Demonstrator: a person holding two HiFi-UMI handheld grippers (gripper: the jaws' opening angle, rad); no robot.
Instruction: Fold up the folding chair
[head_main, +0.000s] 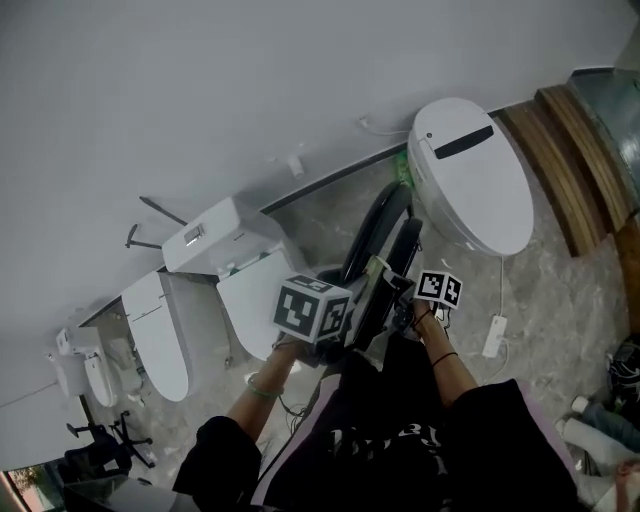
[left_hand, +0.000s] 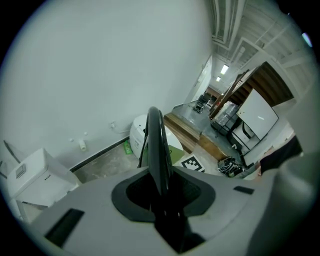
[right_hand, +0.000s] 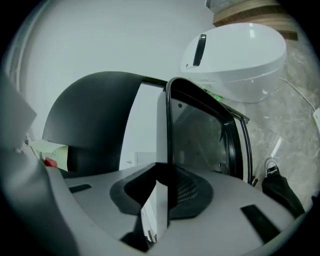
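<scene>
left gripper: fingers pinch the chair's thin black edge, which rises straight up between them | right gripper: fingers pinch the rim of a pale chair panel | chair: folded nearly flat, upright between both grippers, white toilet beyond the fingers

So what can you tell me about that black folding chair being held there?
The folding chair is black, with rounded edges, and looks folded nearly flat. It is held upright, slightly tilted, close to a white toilet. Both tongs grip it: the left tongs on a thin black edge, the right tongs on a pale strip rimmed in black.
</scene>
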